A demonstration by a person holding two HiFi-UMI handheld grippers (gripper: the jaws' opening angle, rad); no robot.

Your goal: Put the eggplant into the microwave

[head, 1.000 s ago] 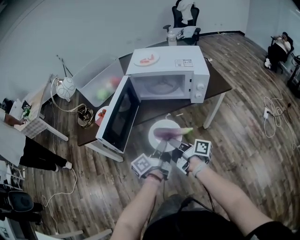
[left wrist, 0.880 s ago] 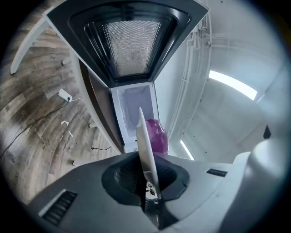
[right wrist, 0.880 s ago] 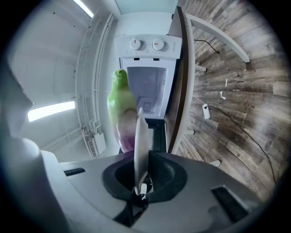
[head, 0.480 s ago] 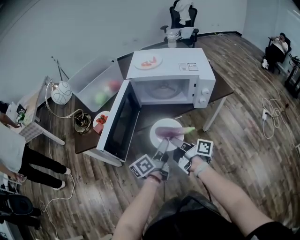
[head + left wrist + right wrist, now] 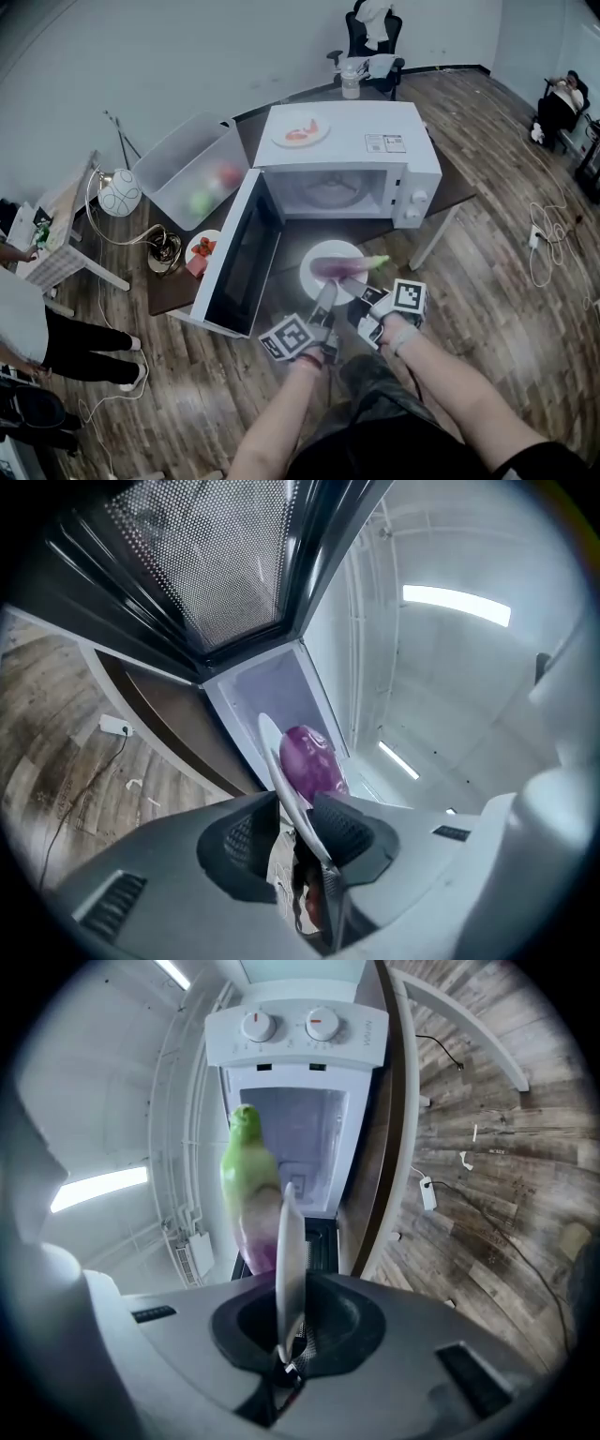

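Eggplant [image 5: 337, 267] is lying lengthwise on the white plate [image 5: 319, 251], purple body across the middle and green stem end pointing toward the microwave's dial side. The whole load is just in front of the microwave [image 5: 347, 141], level with its open mouth and not yet inside. My right gripper [image 5: 351, 283] has its fingers clamped together on the plate's near rim, the thin white edge pinched squarely between the pads. My left gripper [image 5: 327, 289] is beside it on the same rim. Its fingers have just been opening and now stand apart, with the rim between them and a gap on one side, so they are not pinching it. The microwave door [image 5: 239, 258] is swung wide on the side away from the dials, and its mesh window fills the top of my left gripper view. On the microwave's roof sits a small plate [image 5: 300, 131] with something pink on it. Beyond the door side a clear bin [image 5: 187, 169] rests on the dark table [image 5: 309, 223].
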